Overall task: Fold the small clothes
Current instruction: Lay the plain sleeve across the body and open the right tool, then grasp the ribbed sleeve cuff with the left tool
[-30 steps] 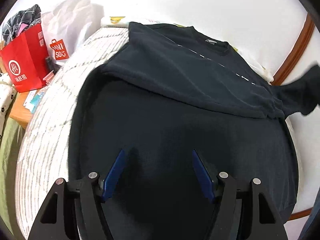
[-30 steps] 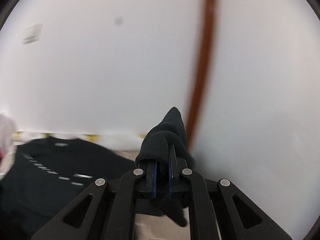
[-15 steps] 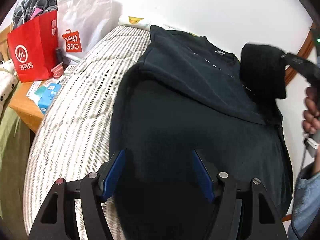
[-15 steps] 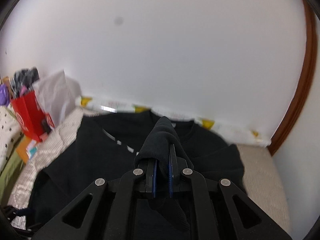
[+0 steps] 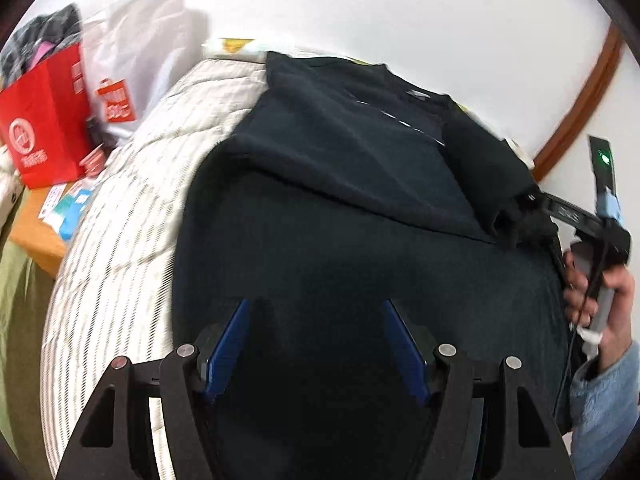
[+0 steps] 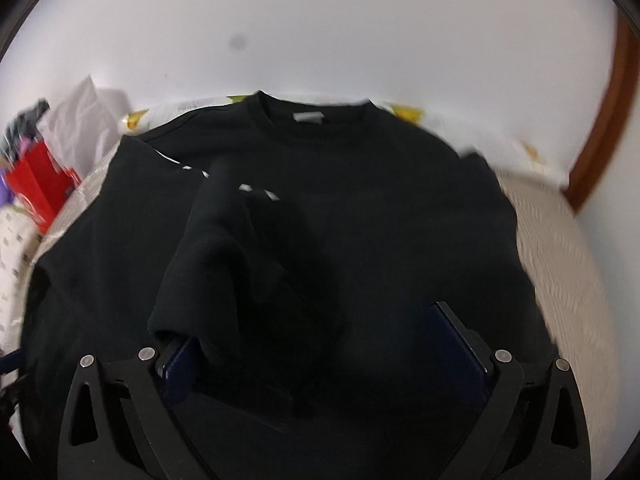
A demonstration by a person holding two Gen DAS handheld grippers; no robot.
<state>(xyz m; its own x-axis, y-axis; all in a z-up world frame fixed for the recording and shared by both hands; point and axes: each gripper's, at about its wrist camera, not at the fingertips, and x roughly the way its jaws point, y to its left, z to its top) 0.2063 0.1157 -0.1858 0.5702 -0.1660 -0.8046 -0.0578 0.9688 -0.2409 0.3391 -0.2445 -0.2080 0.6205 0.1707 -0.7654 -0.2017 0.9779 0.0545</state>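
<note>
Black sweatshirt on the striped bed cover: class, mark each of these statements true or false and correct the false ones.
1. The black sweatshirt lies with its round collar toward the white wall. True.
2. The right gripper is clamped shut on the sleeve. False: its jaws have just been opening and stand wide apart, with the sleeve draped over one finger, not pinched.
3. A red paper bag stands beside the bed. True.
4. The left gripper grips the hem. False: its jaws are apart above the dark cloth, with nothing pinched.
5. The striped bed cover is plain blue. False: it is pale with fine dark stripes.
</note>
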